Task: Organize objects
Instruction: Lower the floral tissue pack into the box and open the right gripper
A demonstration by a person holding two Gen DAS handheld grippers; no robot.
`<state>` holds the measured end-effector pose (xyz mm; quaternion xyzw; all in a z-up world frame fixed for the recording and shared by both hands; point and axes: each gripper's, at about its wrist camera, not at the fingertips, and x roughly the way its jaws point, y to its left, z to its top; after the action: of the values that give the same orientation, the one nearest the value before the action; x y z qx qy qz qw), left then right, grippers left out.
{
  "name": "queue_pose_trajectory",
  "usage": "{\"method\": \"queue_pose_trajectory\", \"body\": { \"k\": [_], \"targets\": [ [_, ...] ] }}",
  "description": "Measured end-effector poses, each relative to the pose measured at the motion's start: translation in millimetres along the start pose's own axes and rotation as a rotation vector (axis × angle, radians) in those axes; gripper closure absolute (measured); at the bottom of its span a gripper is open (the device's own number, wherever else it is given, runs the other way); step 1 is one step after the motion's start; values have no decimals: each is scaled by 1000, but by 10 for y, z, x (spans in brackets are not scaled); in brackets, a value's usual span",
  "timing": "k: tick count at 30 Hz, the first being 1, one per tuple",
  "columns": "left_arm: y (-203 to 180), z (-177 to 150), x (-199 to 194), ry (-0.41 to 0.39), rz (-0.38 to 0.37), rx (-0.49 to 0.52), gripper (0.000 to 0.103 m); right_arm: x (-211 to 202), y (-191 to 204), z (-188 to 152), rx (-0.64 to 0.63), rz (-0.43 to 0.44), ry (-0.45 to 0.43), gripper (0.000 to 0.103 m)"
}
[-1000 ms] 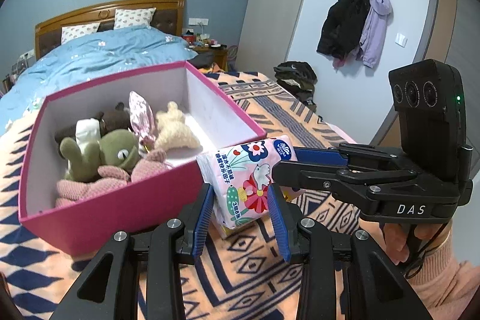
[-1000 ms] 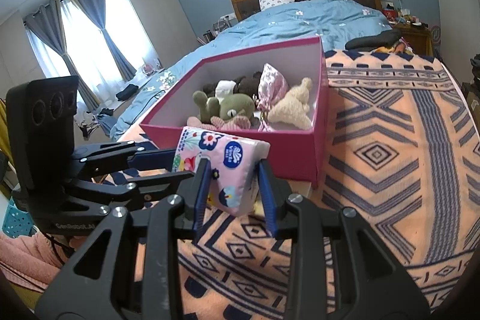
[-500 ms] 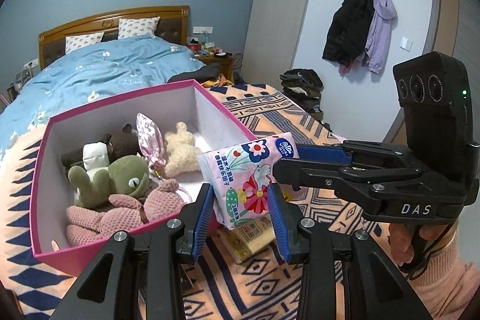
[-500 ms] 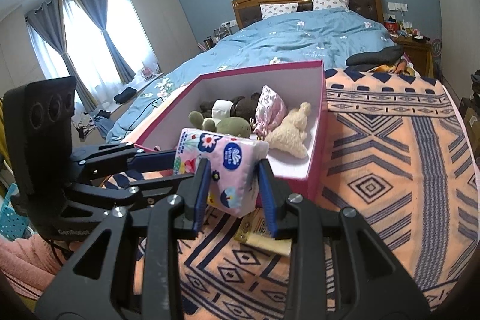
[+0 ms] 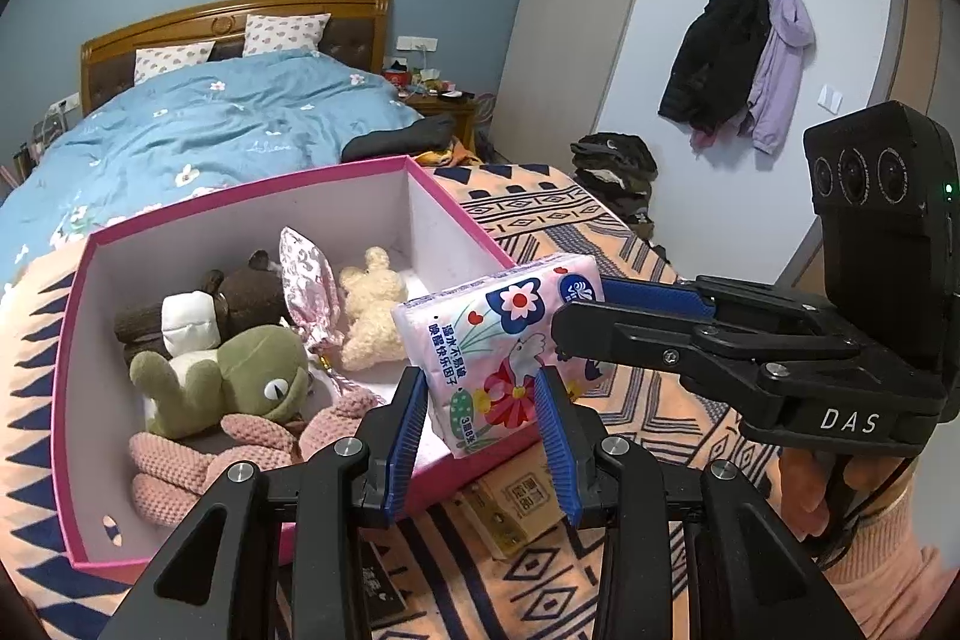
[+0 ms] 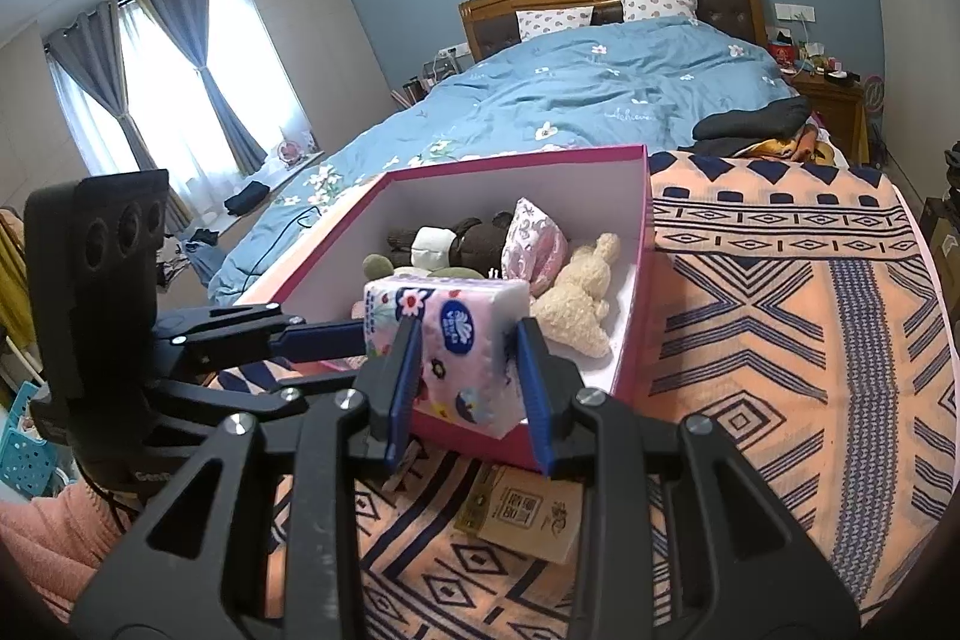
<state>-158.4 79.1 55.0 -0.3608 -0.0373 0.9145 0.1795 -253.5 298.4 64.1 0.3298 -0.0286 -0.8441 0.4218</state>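
Two grippers clamped one pink tissue pack [image 5: 504, 346] between them: the left gripper [image 5: 480, 421] pinched its lower end with narrow blue jaws, and the right gripper [image 6: 465, 370] pinched the other end from the side. The pack hung in the air above the near right corner of the pink box [image 5: 456, 220], its lower edge over the box's near wall and clear of it. A hand in a pink sleeve [image 5: 840, 496] gripped the right gripper's handle.

Compared with a second before, the pack sat higher and farther in over the box; it had then hung in front of the near wall, hiding the tan packet [image 6: 528, 514] that now lay exposed on the patterned blanket [image 6: 780, 340] just outside that wall.

Inside the box, the near right corner showed bare white floor. A pink knitted toy [image 5: 198, 466] lay along the near wall, a green frog plush [image 5: 240, 376] behind it, then a cream bear [image 5: 369, 304], a pink drawstring pouch [image 5: 309, 286] and a brown plush [image 5: 240, 289] toward the far wall. Beyond the box lay a bed with a blue duvet [image 6: 600, 100].
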Motion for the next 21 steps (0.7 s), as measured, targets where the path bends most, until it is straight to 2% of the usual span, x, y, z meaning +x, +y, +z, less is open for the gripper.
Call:
{"method": "queue_pose_trajectory", "body": {
  "k": [16, 21],
  "targets": [
    [81, 59, 329, 86, 34, -10, 66, 237, -173, 21, 43, -33, 58, 67],
    [125, 48, 417, 125, 20, -34, 66, 318, -207, 4, 57, -57, 89, 67]
  ]
}}
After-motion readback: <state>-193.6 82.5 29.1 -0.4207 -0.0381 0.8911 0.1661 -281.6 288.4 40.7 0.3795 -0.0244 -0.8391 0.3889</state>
